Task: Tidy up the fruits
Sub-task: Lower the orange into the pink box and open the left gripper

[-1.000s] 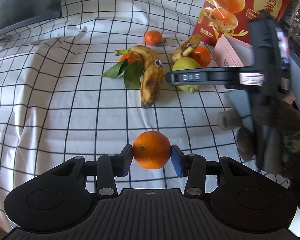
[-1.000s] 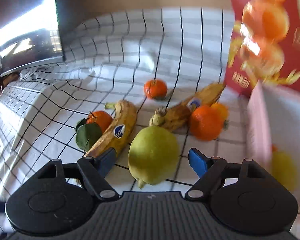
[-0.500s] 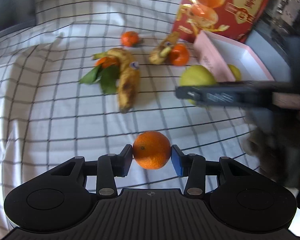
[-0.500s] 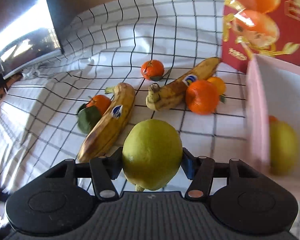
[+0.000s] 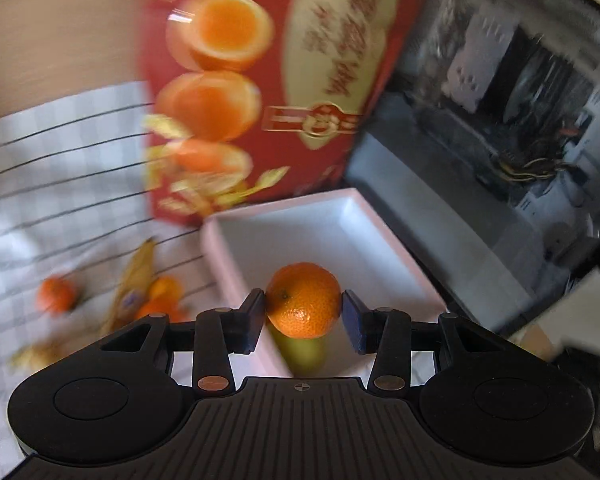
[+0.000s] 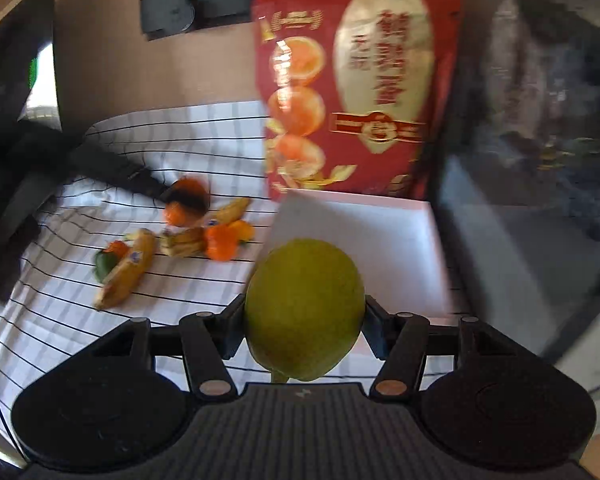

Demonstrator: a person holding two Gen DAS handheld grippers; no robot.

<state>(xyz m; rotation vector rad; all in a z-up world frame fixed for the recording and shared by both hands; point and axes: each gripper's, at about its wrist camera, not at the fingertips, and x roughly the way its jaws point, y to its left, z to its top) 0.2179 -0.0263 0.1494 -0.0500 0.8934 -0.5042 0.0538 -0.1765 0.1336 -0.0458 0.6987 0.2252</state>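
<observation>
My left gripper [image 5: 304, 312] is shut on an orange tangerine [image 5: 303, 300] and holds it over the near corner of the white box [image 5: 364, 216]. A green fruit [image 5: 300, 350] lies in the box just below it. My right gripper [image 6: 304, 318] is shut on a large green pear [image 6: 303, 308] and holds it in the air by the white box's [image 6: 380, 240] near left corner. Two bananas [image 6: 126, 268], several tangerines [image 6: 220, 242] and a green leaf [image 6: 104, 264] lie on the checked cloth [image 6: 180, 152] to the left.
A tall red snack bag [image 6: 356, 88] stands behind the box. A dark grey case [image 5: 440, 232] sits to the box's right. The left gripper's dark arm [image 6: 100, 168] crosses the cloth in the right wrist view. A dark monitor [image 6: 16, 48] is at far left.
Both grippers have risen and swung right toward the white box, each carrying its fruit. The left gripper now holds the tangerine over the box.
</observation>
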